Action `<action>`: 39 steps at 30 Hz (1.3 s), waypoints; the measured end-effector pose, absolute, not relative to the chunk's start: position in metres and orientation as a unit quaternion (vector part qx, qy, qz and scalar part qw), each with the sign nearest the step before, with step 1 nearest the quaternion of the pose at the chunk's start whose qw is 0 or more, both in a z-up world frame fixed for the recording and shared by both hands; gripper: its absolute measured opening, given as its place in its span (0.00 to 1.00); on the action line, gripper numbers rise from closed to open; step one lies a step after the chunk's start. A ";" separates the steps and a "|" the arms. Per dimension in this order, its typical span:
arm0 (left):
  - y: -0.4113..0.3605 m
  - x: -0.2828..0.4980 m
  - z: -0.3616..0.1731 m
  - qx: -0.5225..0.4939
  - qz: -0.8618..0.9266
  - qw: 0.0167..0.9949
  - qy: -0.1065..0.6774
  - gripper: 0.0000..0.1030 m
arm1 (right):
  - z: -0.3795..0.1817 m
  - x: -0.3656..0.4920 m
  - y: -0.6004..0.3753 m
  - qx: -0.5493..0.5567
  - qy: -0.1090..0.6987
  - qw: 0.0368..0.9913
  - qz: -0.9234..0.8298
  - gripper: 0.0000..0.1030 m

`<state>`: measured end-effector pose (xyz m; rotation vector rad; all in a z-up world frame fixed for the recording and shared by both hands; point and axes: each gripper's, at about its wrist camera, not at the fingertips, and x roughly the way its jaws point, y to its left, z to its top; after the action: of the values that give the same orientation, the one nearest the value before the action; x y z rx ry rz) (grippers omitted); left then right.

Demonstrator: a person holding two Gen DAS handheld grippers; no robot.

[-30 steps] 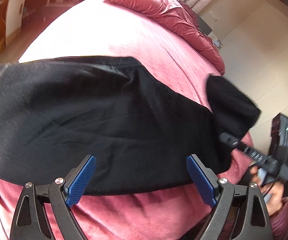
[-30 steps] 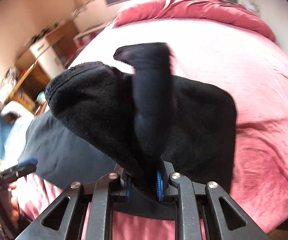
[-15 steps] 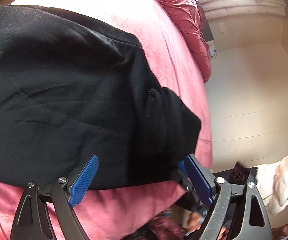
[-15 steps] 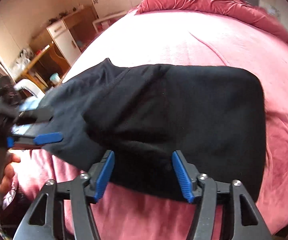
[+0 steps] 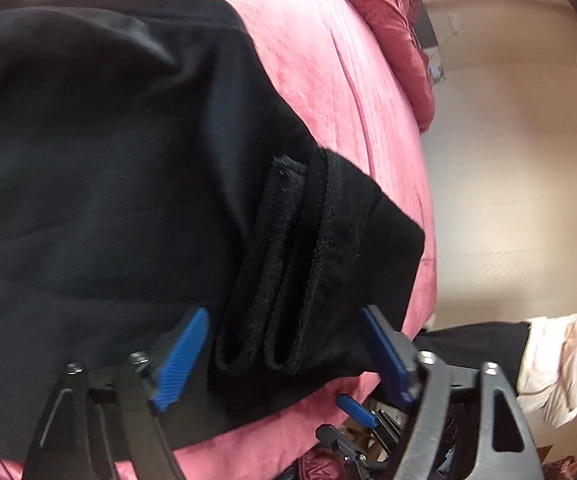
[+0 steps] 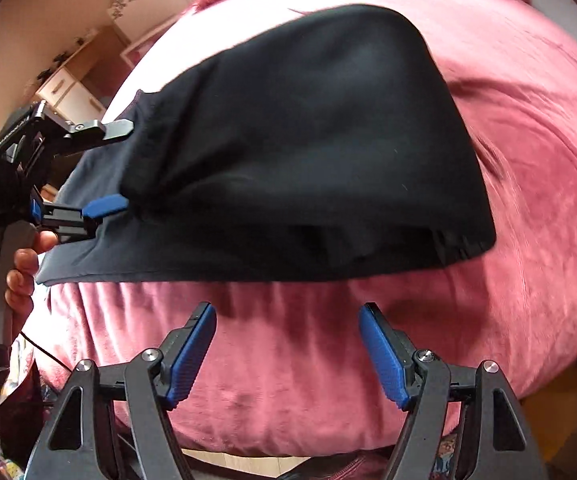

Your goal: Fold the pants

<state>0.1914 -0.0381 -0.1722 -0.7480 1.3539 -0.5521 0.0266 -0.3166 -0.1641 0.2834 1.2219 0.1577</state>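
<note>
Black pants [image 5: 108, 168] lie folded on the pink bed [image 5: 328, 60]. In the left wrist view their fleece-lined end [image 5: 288, 264] is doubled into several layers. That end sits between the blue pads of my left gripper [image 5: 284, 356], whose jaws are closing; the pads do not visibly press on the cloth. From the right wrist view, the left gripper [image 6: 114, 168] straddles the left edge of the pants [image 6: 308, 140]. My right gripper [image 6: 288, 356] hovers over bare bedspread in front of the pants, its jaws opening with nothing between them. One of its pads [image 5: 356, 408] shows low in the left wrist view.
A puffy pink quilt [image 5: 392, 32] is bunched at the head of the bed. Wooden cabinets [image 6: 72, 80] stand beyond the bed's left side. White cloth [image 5: 560, 360] lies on the floor to the right. A person's hand [image 6: 20, 264] holds the left gripper's handle.
The right gripper let go of the lifted pants end, which now lies folded over the rest, and backed off over the bedspread. The left gripper moved onto the folded end, jaws narrower.
</note>
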 end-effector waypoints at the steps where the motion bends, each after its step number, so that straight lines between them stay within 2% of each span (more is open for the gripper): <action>1: -0.042 0.193 -0.173 -0.329 -0.242 0.681 0.607 0.64 | -0.168 0.023 -0.322 0.141 0.578 0.801 0.067 0.74; 3: -0.049 0.195 -0.175 -0.314 -0.236 0.682 0.617 0.56 | -0.179 0.017 -0.338 0.178 0.591 0.784 0.059 0.79; 4: -0.052 0.196 -0.174 -0.306 -0.232 0.684 0.621 0.48 | -0.183 0.016 -0.343 0.197 0.592 0.780 0.060 0.80; 5: -0.053 0.197 -0.174 -0.301 -0.230 0.685 0.622 0.46 | -0.185 0.015 -0.348 0.218 0.586 0.778 0.062 0.80; 7: -0.057 0.198 -0.173 -0.294 -0.228 0.688 0.624 0.40 | -0.187 0.014 -0.353 0.248 0.579 0.773 0.077 0.87; 8: -0.058 0.197 -0.170 -0.289 -0.227 0.692 0.621 0.38 | -0.189 0.014 -0.354 0.261 0.578 0.768 0.090 0.97; 9: -0.059 0.197 -0.168 -0.285 -0.227 0.697 0.618 0.37 | -0.191 0.014 -0.353 0.267 0.579 0.764 0.099 1.00; 18: -0.067 0.179 -0.131 -0.273 -0.252 0.731 0.572 0.34 | -0.204 0.033 -0.330 0.250 0.592 0.760 0.100 1.00; 20: -0.070 0.178 -0.116 -0.273 -0.280 0.732 0.558 0.25 | -0.203 0.034 -0.330 0.248 0.595 0.758 0.102 1.00; 21: -0.069 0.179 -0.112 -0.275 -0.291 0.732 0.551 0.19 | -0.197 0.031 -0.335 0.249 0.591 0.761 0.099 0.97; 22: -0.070 0.179 -0.105 -0.278 -0.301 0.733 0.543 0.19 | -0.190 0.029 -0.342 0.250 0.587 0.765 0.092 0.92; 24: -0.070 0.176 -0.089 -0.281 -0.321 0.736 0.525 0.17 | -0.183 0.025 -0.351 0.258 0.574 0.774 0.074 0.76; 26: -0.072 0.175 -0.074 -0.278 -0.340 0.740 0.510 0.15 | -0.172 0.020 -0.365 0.269 0.552 0.788 0.051 0.72; 30: -0.079 0.174 -0.055 -0.282 -0.358 0.740 0.495 0.14 | -0.154 0.016 -0.384 0.232 0.518 0.823 -0.027 0.70; 39: -0.070 0.168 -0.029 -0.294 -0.385 0.739 0.468 0.13 | -0.160 0.053 -0.386 0.224 0.496 0.836 -0.065 0.69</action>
<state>0.1678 -0.0705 -0.0294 -0.6445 1.0280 -0.8460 0.0534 -0.3863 -0.1596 0.4740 1.0500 -0.1382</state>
